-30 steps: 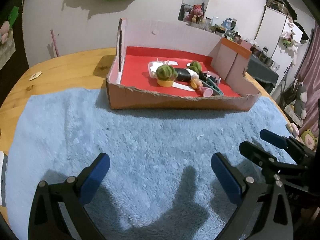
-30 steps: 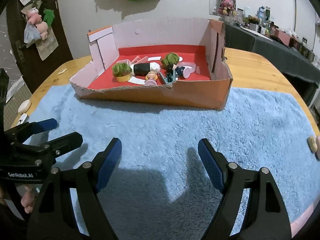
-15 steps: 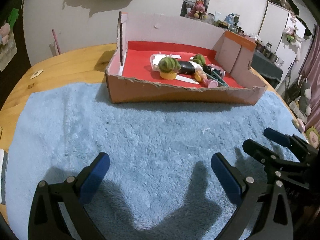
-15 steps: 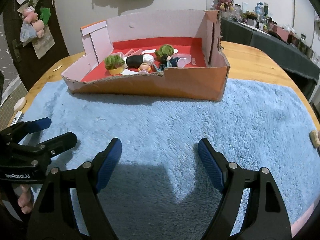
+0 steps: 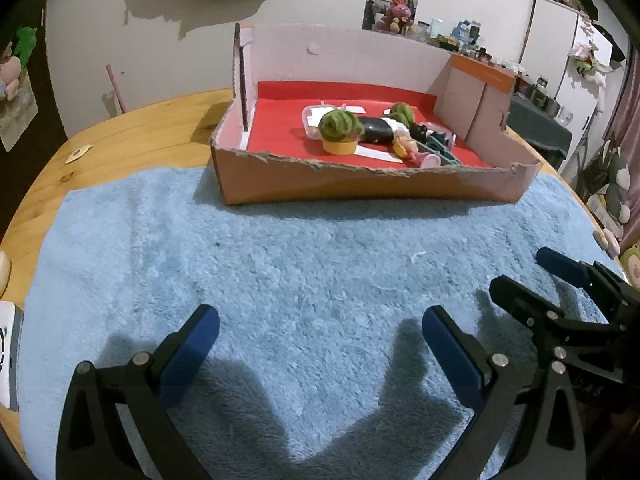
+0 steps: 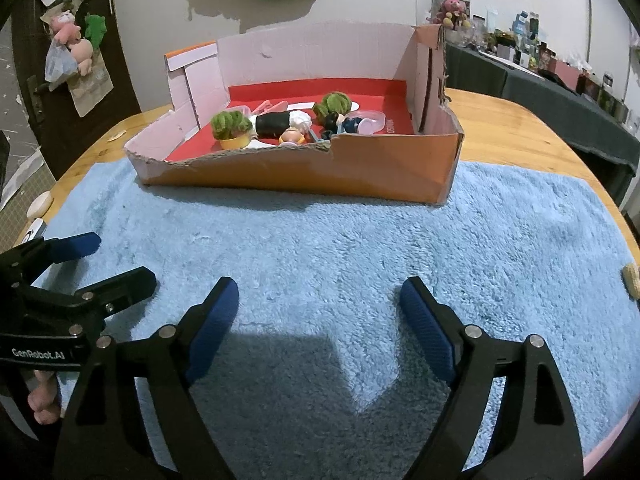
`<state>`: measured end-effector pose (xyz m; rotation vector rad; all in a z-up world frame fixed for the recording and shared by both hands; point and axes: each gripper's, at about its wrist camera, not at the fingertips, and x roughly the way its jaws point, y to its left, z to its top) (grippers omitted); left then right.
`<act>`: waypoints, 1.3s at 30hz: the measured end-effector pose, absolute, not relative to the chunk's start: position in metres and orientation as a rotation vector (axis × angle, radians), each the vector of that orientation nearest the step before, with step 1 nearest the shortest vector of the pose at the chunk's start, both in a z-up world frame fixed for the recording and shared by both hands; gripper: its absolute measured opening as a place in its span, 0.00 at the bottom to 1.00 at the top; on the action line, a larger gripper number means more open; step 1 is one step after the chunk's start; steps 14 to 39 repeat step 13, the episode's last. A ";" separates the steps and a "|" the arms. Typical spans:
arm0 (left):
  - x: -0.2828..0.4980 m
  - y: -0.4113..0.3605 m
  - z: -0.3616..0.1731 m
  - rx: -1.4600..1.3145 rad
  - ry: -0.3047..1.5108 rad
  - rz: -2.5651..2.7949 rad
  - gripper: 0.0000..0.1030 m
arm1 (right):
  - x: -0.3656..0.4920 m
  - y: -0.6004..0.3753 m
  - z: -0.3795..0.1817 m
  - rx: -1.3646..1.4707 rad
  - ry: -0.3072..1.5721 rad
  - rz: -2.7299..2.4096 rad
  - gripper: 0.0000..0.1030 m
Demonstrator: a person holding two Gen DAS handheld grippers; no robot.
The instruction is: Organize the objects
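A cluttered room lay behind our round wooden counter (image 5: 132,136), most of it covered by a fluffy blue towel (image 5: 320,272). At the towel's far edge stood the torn cardboard box (image 6: 304,176) with its red floor, and the small things we were sorting, two green toy cactuses in pots (image 5: 340,130), a black roll (image 5: 374,130), little figures and a clear lid, already lay heaped inside it. The towel in front of us was bare, so we judged the sorting nearly finished. To do this step well, we would keep both tools low and apart, clear of the box's ragged front wall, and check the counter's edges for strays. The left tool (image 5: 320,340) was spread wide over the towel, holding nothing. The right tool (image 6: 320,316) was opening wider, nothing between its jaws.
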<state>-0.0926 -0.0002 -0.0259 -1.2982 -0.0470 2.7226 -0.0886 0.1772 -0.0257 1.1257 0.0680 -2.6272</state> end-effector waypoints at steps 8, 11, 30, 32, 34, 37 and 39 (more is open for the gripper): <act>-0.093 -0.005 -0.025 -1.282 -0.075 2.720 1.00 | -0.088 0.177 -0.026 1.119 0.067 -2.626 0.83; -0.092 -0.006 -0.025 -1.279 -0.077 2.719 1.00 | -0.088 0.177 -0.026 1.120 0.066 -2.626 0.83; -0.092 -0.006 -0.025 -1.280 -0.076 2.720 1.00 | -0.088 0.177 -0.026 1.119 0.065 -2.626 0.83; -0.092 -0.006 -0.025 -1.280 -0.076 2.720 1.00 | -0.088 0.177 -0.026 1.119 0.065 -2.626 0.83; -0.092 -0.006 -0.025 -1.280 -0.076 2.720 1.00 | -0.088 0.177 -0.026 1.119 0.065 -2.626 0.83; -0.092 -0.006 -0.025 -1.280 -0.076 2.720 1.00 | -0.088 0.177 -0.026 1.119 0.065 -2.626 0.83; -0.092 -0.006 -0.025 -1.280 -0.076 2.720 1.00 | -0.088 0.177 -0.026 1.119 0.065 -2.626 0.83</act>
